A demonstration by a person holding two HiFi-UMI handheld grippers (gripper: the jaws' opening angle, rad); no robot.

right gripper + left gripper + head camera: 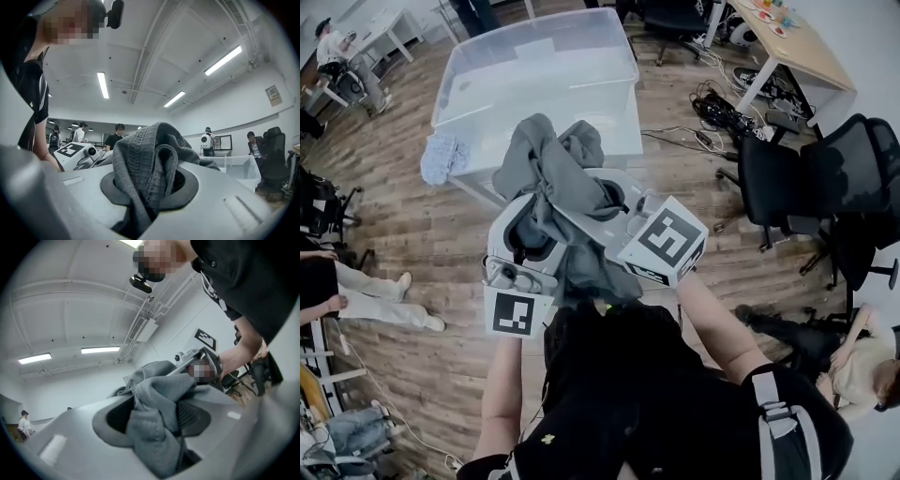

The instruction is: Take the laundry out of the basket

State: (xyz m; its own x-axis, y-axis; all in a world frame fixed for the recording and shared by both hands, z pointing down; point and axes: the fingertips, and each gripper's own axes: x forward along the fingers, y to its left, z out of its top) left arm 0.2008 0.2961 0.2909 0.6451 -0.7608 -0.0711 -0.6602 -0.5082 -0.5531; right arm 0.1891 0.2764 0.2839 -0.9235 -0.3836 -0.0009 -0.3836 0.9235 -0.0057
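The clear plastic basket (534, 75) stands on a white desk (623, 141). Its translucent walls let a pale floor show through, and I cannot tell whether any laundry remains inside. Just outside the basket's left wall, a small light-blue cloth (442, 157) lies at the corner of the desk.

The grey garment (548, 169) is out of the basket, held in the air on the person's side of it, bunched in a heap between the two grippers. The left gripper (157, 420) has its fingers clenched on a thick fold of the grey fabric, which spills over both dark pads. The right gripper (149, 185), just beside the left one and on the same near side of the basket, grips a ribbed fold of the same garment, with its fingers pressed close together around the cloth.
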